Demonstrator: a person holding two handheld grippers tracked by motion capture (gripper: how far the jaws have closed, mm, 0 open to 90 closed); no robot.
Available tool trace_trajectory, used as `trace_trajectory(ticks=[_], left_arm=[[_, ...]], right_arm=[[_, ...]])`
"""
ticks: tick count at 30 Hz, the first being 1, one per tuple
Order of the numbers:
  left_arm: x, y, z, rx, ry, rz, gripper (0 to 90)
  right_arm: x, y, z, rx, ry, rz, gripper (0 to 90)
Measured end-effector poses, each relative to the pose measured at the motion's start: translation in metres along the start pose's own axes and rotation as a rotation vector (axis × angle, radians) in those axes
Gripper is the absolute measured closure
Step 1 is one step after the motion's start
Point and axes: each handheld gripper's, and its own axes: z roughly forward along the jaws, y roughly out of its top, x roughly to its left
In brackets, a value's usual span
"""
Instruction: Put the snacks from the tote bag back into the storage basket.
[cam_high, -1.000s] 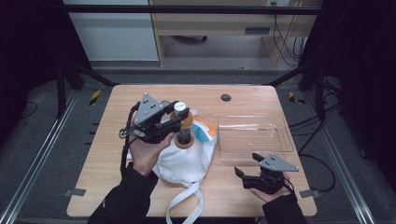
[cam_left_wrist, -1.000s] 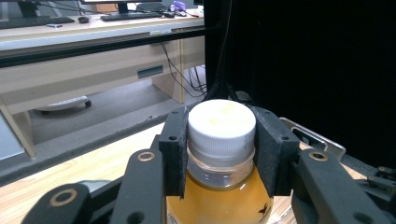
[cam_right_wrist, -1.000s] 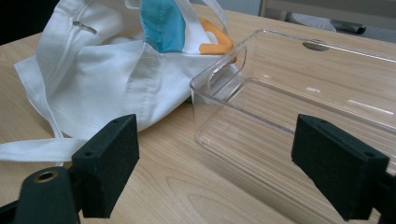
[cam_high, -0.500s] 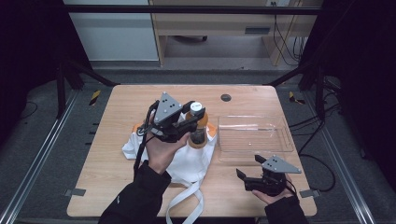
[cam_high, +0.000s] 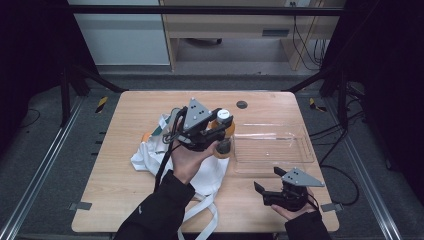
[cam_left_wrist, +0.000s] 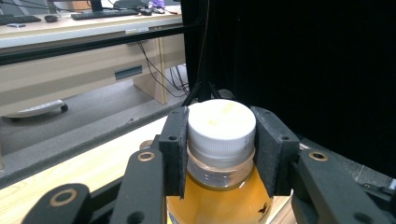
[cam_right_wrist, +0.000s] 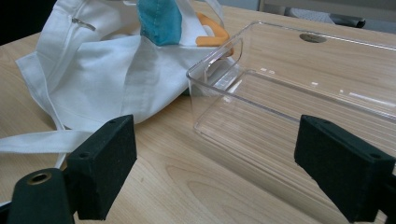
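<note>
Amber liquid fills the bottle that the left gripper holds by the neck: in the left gripper view its two black pads press on either side of the white screw cap, with the jaws about half closed around it. In the high view the bottle hangs upright above the table, over the right edge of the white cloth bag and just beside the left end of the clear plastic tray. The bag lies crumpled at the middle of the table, its straps trailing toward the near edge, and something teal and something orange show at its opening in the right gripper view. The right gripper rests low near the table's front right corner, just in front of the tray, its jaws spread wide with nothing between them. In the right gripper view the tray sits straight ahead, touching the bag at its left corner. A small dark round disc lies on the far part of the table, well apart from the rest.
</note>
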Motion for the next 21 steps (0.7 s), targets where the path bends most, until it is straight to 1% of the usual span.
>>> trace_trajectory(ticks=[5,9,13,16,21], left_arm=[[-0.003,0.000,0.008,-0.005,-0.001,-0.003,58.8],[-0.007,0.001,0.015,0.001,-0.004,0.007,58.9],[-0.010,0.002,0.020,-0.003,-0.010,0.004,58.8],[-0.012,0.004,0.024,-0.002,-0.012,0.010,58.9],[-0.014,0.003,0.031,-0.007,-0.016,0.005,58.9]], right_arm=[[0.000,0.000,0.000,0.004,0.002,0.002,13.1],[0.000,0.000,0.000,0.001,0.005,0.001,13.1],[0.000,0.000,0.000,0.003,0.004,0.004,13.1],[0.000,0.000,0.000,0.004,0.004,0.003,13.1],[0.000,0.000,0.001,0.005,0.003,0.002,13.2]])
